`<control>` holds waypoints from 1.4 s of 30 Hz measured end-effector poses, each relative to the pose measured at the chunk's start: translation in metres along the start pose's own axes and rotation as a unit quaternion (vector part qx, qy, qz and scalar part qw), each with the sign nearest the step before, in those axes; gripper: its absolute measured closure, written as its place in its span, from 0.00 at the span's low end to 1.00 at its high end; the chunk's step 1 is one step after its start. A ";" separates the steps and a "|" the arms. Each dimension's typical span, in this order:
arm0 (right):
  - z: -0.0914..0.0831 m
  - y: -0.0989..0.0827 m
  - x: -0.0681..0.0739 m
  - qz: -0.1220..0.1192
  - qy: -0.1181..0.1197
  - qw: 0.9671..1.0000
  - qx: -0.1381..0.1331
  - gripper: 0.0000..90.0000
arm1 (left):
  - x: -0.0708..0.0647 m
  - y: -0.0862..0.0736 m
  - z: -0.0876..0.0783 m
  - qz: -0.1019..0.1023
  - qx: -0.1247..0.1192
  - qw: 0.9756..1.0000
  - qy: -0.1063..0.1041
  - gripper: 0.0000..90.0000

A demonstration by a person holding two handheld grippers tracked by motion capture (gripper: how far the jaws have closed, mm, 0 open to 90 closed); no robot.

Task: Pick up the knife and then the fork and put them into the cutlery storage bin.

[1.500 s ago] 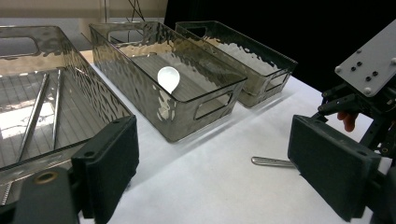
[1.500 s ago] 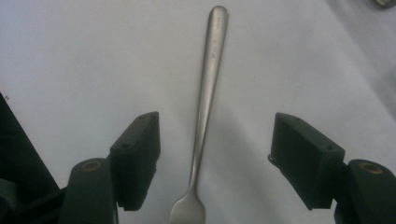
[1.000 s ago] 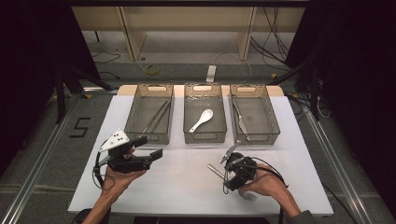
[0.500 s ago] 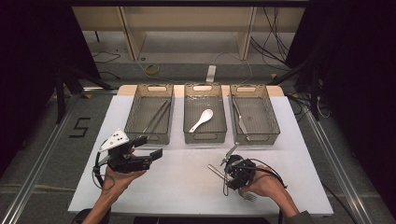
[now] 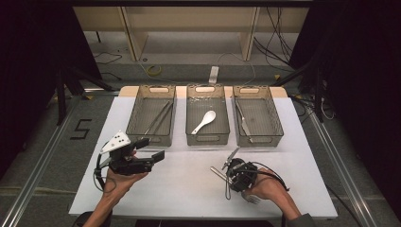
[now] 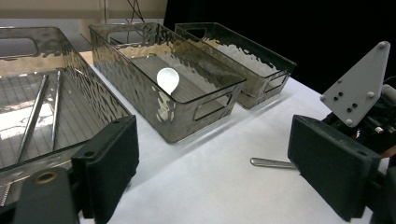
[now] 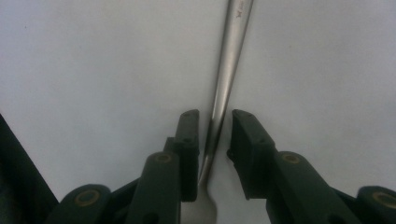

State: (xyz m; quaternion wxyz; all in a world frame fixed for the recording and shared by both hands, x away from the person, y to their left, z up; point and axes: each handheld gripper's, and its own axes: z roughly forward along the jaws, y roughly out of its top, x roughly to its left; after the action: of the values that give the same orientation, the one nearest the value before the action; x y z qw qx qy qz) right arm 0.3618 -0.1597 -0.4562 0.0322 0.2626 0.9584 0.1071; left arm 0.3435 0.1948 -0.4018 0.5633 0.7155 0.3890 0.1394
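A metal fork (image 7: 231,60) lies on the white table (image 5: 189,189), its handle end (image 6: 271,163) pointing toward the left hand. My right gripper (image 5: 240,179) points straight down over it. In the right gripper view its jaws (image 7: 214,135) straddle the fork's neck, narrowly open, with the fork against the left jaw and a gap at the right one. My left gripper (image 5: 152,147) hovers at the table's left, wide open (image 6: 210,140) with nothing between its jaws, facing the bins.
Three clear bins stand in a row at the back. The left bin (image 5: 134,113) holds two thin metal rods (image 5: 158,118), the middle bin (image 5: 208,138) a white spoon (image 5: 204,121), the right bin (image 5: 276,118) a knife (image 5: 242,124).
Almost nothing: the right gripper has shifted very slightly over the fork. The left gripper has stayed where it was.
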 end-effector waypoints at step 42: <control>-0.001 0.002 0.001 -0.026 -0.003 1.000 0.002 0.94 | 0.000 0.000 0.000 0.000 0.001 1.000 0.000 0.18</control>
State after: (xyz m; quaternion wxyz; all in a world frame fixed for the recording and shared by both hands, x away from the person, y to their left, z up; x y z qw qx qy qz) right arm 0.3619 -0.1575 -0.4551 0.0371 0.2377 0.9650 0.1040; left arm 0.3437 0.1951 -0.4017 0.5626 0.7162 0.3887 0.1391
